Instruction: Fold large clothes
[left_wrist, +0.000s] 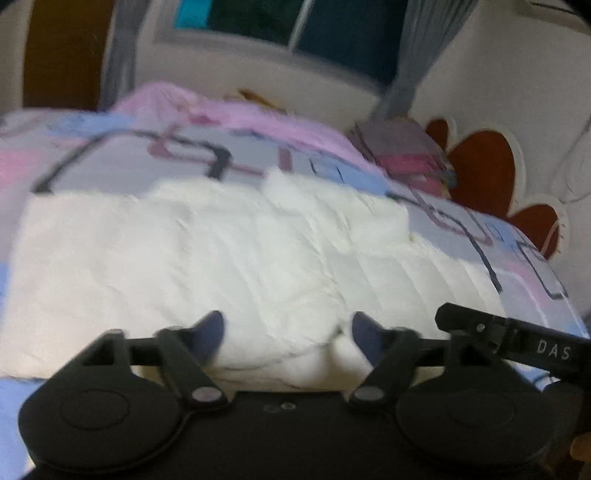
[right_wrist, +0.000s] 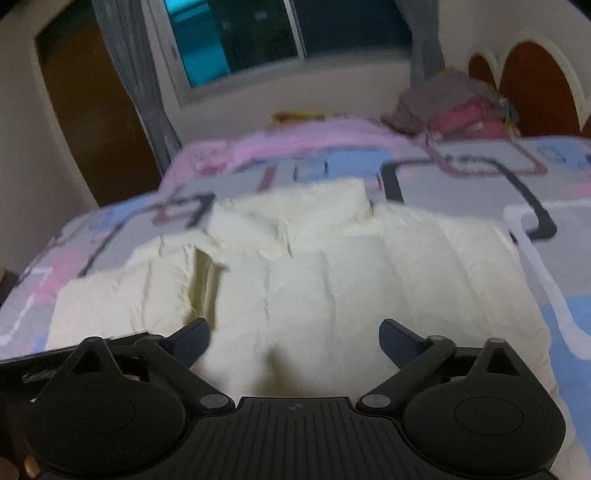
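A large cream quilted jacket (left_wrist: 229, 254) lies spread across the patterned bed (left_wrist: 122, 155); in the right wrist view the jacket (right_wrist: 332, 266) has a sleeve folded in and a collar part bunched at its far edge. My left gripper (left_wrist: 288, 332) hovers over the jacket's near edge with its jaws apart and nothing between them. My right gripper (right_wrist: 293, 334) stands wide open above the jacket's near middle, holding nothing. The tip of the other gripper shows at the right edge of the left wrist view and at the left edge of the right wrist view.
A pile of folded pink and grey clothes (right_wrist: 450, 107) sits at the far right of the bed by the red-and-white headboard (right_wrist: 535, 85). A pink blanket (left_wrist: 207, 110) lies along the far side. Behind are a window (right_wrist: 258, 33), grey curtains and a brown door (right_wrist: 88, 110).
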